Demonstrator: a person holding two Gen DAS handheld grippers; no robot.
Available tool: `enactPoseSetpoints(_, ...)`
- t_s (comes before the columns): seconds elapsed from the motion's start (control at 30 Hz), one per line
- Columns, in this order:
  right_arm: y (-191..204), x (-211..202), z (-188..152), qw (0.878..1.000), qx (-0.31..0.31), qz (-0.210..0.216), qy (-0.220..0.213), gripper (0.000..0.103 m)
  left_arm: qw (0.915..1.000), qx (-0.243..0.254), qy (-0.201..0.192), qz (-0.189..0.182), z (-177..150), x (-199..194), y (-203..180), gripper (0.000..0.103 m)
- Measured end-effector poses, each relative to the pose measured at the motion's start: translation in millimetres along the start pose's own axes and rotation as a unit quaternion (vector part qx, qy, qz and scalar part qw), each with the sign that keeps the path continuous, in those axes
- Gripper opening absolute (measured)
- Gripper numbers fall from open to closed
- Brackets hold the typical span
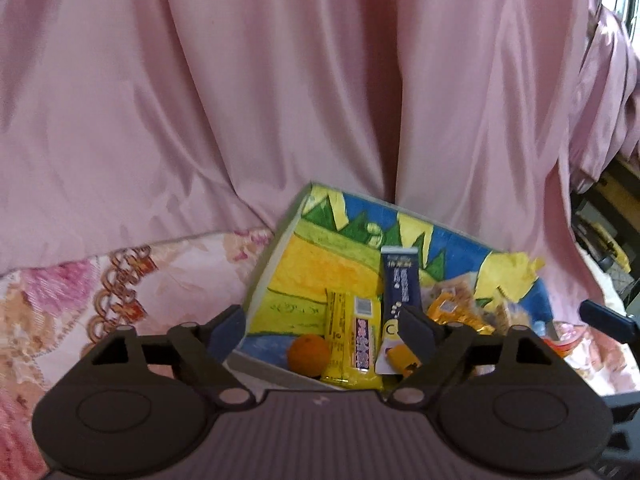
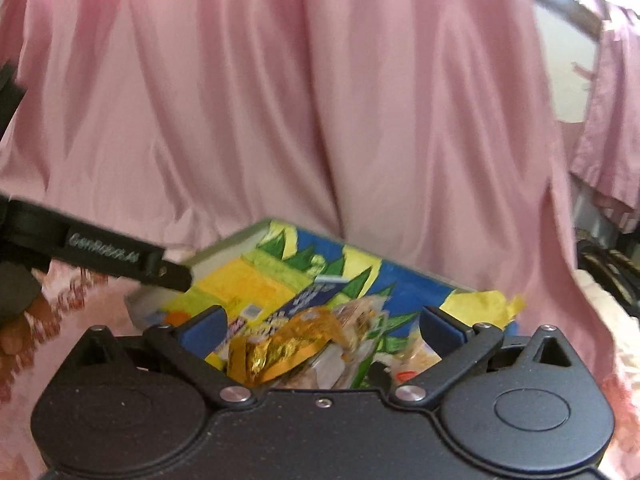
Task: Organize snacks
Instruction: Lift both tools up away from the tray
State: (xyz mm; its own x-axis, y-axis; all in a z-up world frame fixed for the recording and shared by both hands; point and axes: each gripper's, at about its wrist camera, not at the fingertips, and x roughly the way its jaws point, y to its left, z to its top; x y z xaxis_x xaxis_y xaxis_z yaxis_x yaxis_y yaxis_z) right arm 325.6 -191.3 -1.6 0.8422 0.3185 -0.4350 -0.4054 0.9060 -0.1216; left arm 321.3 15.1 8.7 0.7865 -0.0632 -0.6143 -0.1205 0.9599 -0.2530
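Pink satin curtain fills the background of both wrist views; below it, a floral pink bedspread (image 1: 120, 280) carries the work.

Nearest the lens, left gripper (image 1: 324, 326): jaws spread wide, nothing between the pads. Right gripper (image 2: 322, 326): jaws also wide apart, empty; wrappers lie beyond and below the gap, none pinched.

Just past the fingers, the snack box (image 1: 260, 280), a shallow open tray with a yellow, green and blue printed lining, sits on the bedspread against the curtain folds. Contents, near to far in the left view:
- small orange fruit (image 1: 309, 353) at the near wall
- yellow bar (image 1: 352, 340), lying flat, long axis running from the near wall away toward the curtain
- navy packet (image 1: 399, 284), propped up, long axis nearly upright, top end toward the far wall
- gold wrappers (image 1: 448, 312), crumpled in a loose heap on the right side

Judgement on step: between picks. Both tongs are free above the box, so items in it look deposited; heap on the right is not tidy yet.

Next move, as I read it: bring one gripper down over a single piece and align the jaws across its short axis. Yellow bar is the easiest target. Crumpled gold wrappers may slip or come up in a clump.
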Motion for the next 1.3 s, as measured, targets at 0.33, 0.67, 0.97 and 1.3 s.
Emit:
enactPoseSetpoints(0.33, -0.6, -75.8, 21.6, 0.996, 0.037, -0.031, -0.074, 0.102, 0.998, 0.009, -0.063, 0.001, -1.6, -75.8, 3.8, 0.102)
enactPoseSetpoints(0.67, 3.4, -151.7, 23.4, 0.99, 0.059, -0.044, -0.12, 0.102, 0.9943, 0.019, -0.105, -0.003, -19.0, -146.9, 9.4, 0.103)
enactPoseSetpoints(0.97, 7.1, -201.5, 11.1, 0.986, 0.071, -0.056, -0.137, 0.102, 0.9923, 0.034, -0.119, -0.002, -40.8, -184.3, 11.6, 0.103)
enactPoseSetpoints(1.3, 15.4, -242.1, -10.1, 0.982, 0.095, -0.069, -0.145, 0.102, 0.9903, 0.05, -0.13, -0.005, -69.8, -212.2, 4.4, 0.103)
